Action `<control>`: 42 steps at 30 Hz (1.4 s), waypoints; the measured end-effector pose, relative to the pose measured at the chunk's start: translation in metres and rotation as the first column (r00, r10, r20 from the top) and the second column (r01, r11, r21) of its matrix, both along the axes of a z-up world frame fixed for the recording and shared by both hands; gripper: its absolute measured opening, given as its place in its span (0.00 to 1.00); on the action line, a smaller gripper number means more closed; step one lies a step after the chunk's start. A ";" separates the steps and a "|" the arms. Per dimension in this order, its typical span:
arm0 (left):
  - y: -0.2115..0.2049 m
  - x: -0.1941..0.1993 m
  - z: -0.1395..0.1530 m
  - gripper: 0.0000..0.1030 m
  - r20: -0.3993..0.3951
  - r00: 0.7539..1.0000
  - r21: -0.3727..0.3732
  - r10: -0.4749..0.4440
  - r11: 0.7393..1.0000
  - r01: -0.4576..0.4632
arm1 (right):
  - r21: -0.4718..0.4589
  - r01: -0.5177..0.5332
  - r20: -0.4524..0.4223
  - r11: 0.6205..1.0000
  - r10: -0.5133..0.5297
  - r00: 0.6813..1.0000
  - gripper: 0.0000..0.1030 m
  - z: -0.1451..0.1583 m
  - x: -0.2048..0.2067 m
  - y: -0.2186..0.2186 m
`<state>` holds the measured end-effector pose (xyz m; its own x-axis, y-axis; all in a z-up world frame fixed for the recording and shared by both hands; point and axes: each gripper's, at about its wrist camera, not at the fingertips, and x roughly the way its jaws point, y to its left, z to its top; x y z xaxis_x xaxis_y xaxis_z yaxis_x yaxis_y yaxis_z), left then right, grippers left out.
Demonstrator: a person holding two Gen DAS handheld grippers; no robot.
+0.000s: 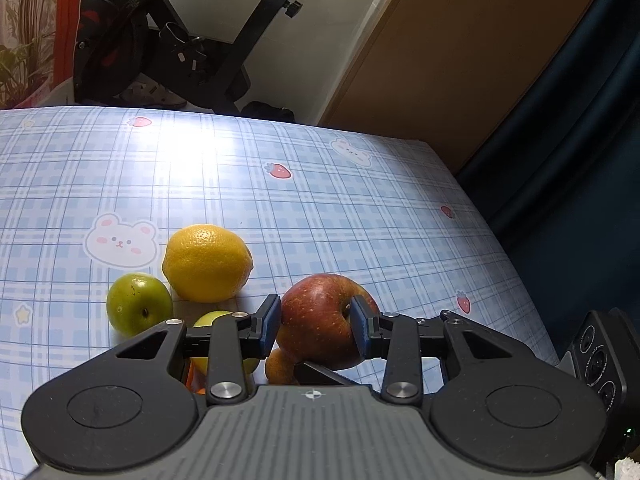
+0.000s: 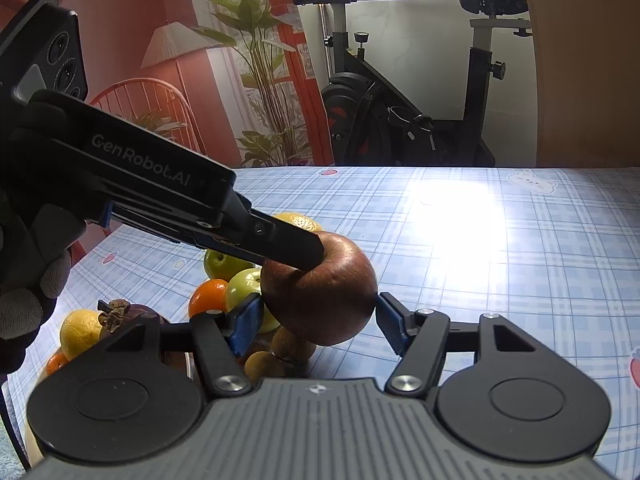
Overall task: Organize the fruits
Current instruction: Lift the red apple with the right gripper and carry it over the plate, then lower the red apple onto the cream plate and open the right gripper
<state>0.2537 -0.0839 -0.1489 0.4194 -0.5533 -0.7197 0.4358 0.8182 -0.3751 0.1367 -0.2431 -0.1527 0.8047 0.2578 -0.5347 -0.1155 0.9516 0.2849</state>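
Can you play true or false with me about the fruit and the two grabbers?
1. Both grabbers pinch the red apple. True: the left gripper and the right gripper each press on it.
2. The apple is lying on the table. False: it is lifted above the tablecloth.
3. A big lemon sits beside a green fruit. True.
4. The tablecloth is plain red. False: it is blue plaid with bunnies and strawberries.
5. A car is parked behind the table. False: an exercise bike stands there.
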 end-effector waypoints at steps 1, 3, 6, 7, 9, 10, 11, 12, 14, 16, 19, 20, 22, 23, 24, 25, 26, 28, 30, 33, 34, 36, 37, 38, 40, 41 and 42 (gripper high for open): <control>0.002 -0.003 0.003 0.39 0.000 1.000 -0.003 0.001 1.000 -0.001 | 0.000 -0.003 0.001 1.000 0.003 1.000 0.63 0.003 -0.003 0.001; 0.006 -0.011 0.007 0.39 0.003 1.000 -0.006 0.002 1.000 -0.002 | -0.003 -0.010 0.004 1.000 0.010 1.000 0.63 0.008 -0.009 0.004; 0.014 -0.023 0.014 0.39 0.001 1.000 -0.011 0.009 1.000 -0.009 | 0.008 -0.022 0.004 1.000 0.022 1.000 0.63 0.015 -0.020 0.012; 0.016 -0.027 0.016 0.39 -0.005 1.000 -0.013 0.013 1.000 -0.013 | 0.008 -0.027 0.003 1.000 0.027 1.000 0.63 0.017 -0.025 0.015; 0.023 -0.037 0.018 0.39 -0.014 1.000 -0.019 0.019 1.000 -0.019 | 0.002 -0.041 0.004 0.999 0.041 0.999 0.63 0.021 -0.033 0.023; 0.028 -0.042 0.020 0.39 -0.017 1.000 -0.020 0.023 1.000 -0.024 | 0.002 -0.048 0.004 0.999 0.048 0.999 0.63 0.022 -0.036 0.026; 0.031 -0.047 0.022 0.39 -0.018 0.999 -0.020 0.028 0.999 -0.028 | 0.003 -0.058 0.004 0.998 0.058 0.998 0.63 0.025 -0.041 0.031; 0.035 -0.052 0.023 0.39 -0.019 0.999 -0.023 0.033 0.999 -0.034 | 0.007 -0.063 0.004 0.998 0.063 0.998 0.63 0.027 -0.045 0.035; 0.044 -0.064 0.027 0.38 -0.019 0.999 -0.031 0.046 0.998 -0.047 | 0.029 -0.074 0.004 0.997 0.074 0.997 0.63 0.030 -0.054 0.043; 0.055 -0.079 0.028 0.39 -0.018 0.998 -0.027 0.060 0.998 -0.061 | 0.023 -0.103 0.003 0.994 0.103 0.995 0.63 0.033 -0.061 0.055; 0.071 -0.095 0.030 0.39 -0.019 0.996 -0.018 0.090 0.996 -0.090 | 0.019 -0.148 -0.004 0.989 0.148 0.989 0.63 0.035 -0.067 0.072; 0.077 -0.100 0.031 0.39 -0.022 0.995 -0.016 0.100 0.995 -0.100 | 0.024 -0.160 -0.007 0.987 0.161 0.987 0.63 0.036 -0.068 0.078; 0.087 -0.109 0.030 0.39 -0.030 0.993 -0.009 0.117 0.993 -0.117 | 0.033 -0.191 -0.019 0.981 0.192 0.981 0.63 0.035 -0.070 0.087; 0.092 -0.113 0.030 0.39 -0.032 0.992 -0.004 0.121 0.993 -0.121 | 0.036 -0.211 -0.027 0.977 0.212 0.977 0.63 0.034 -0.071 0.092; 0.096 -0.117 0.029 0.39 -0.034 0.991 0.000 0.126 0.992 -0.126 | 0.036 -0.231 -0.033 0.972 0.233 0.972 0.63 0.033 -0.072 0.097; 0.100 -0.121 0.027 0.39 -0.037 0.990 0.003 0.133 0.991 -0.133 | 0.038 -0.250 -0.040 0.967 0.252 0.967 0.63 0.032 -0.072 0.101; 0.103 -0.125 0.025 0.39 -0.043 0.989 0.008 0.143 0.990 -0.143 | 0.044 -0.268 -0.049 0.962 0.270 0.962 0.63 0.030 -0.072 0.105; 0.110 -0.130 0.021 0.39 -0.054 0.985 0.016 0.162 0.987 -0.161 | 0.047 -0.304 -0.065 0.952 0.306 0.950 0.63 0.025 -0.072 0.114; 0.119 -0.138 0.017 0.39 -0.065 0.982 0.029 0.179 0.984 -0.177 | 0.036 -0.340 -0.078 0.940 0.342 0.937 0.63 0.022 -0.071 0.124; 0.127 -0.145 0.013 0.39 -0.073 0.978 0.050 0.194 0.980 -0.191 | 0.030 -0.387 -0.093 0.922 0.388 0.917 0.63 0.016 -0.070 0.134; 0.130 -0.146 0.011 0.39 -0.076 0.977 0.054 0.198 0.979 -0.195 | 0.029 -0.400 -0.097 0.916 0.401 0.911 0.63 0.014 -0.068 0.136; 0.136 -0.146 0.007 0.39 -0.090 0.973 0.059 0.212 0.976 -0.208 | 0.021 -0.426 -0.104 0.905 0.425 0.899 0.63 0.010 -0.065 0.143; 0.138 -0.145 0.005 0.39 -0.097 0.971 0.060 0.219 0.975 -0.214 | 0.016 -0.437 -0.106 0.899 0.436 0.894 0.63 0.008 -0.064 0.146; 0.141 -0.144 0.003 0.39 -0.105 0.968 0.063 0.226 0.973 -0.220 | 0.011 -0.446 -0.109 0.895 0.445 0.889 0.63 0.007 -0.062 0.149; 0.146 -0.144 -0.001 0.39 -0.118 0.965 0.072 0.235 0.971 -0.227 | 0.006 -0.467 -0.120 0.884 0.464 0.878 0.63 0.002 -0.058 0.154; 0.148 -0.144 -0.003 0.39 -0.123 0.964 0.077 0.237 0.970 -0.229 | 0.005 -0.475 -0.125 0.880 0.471 0.873 0.63 0.001 -0.057 0.157; 0.149 -0.145 -0.005 0.39 -0.130 0.962 0.082 0.241 0.969 -0.232 | 0.006 -0.483 -0.129 0.876 0.479 0.868 0.63 -0.001 -0.055 0.158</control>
<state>0.1092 0.0651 -0.1539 0.4272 -0.4003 -0.8107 0.1748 0.9163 -0.3604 0.0812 -0.0847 -0.1540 0.5122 0.5808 -0.6327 -0.5267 0.7943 0.3027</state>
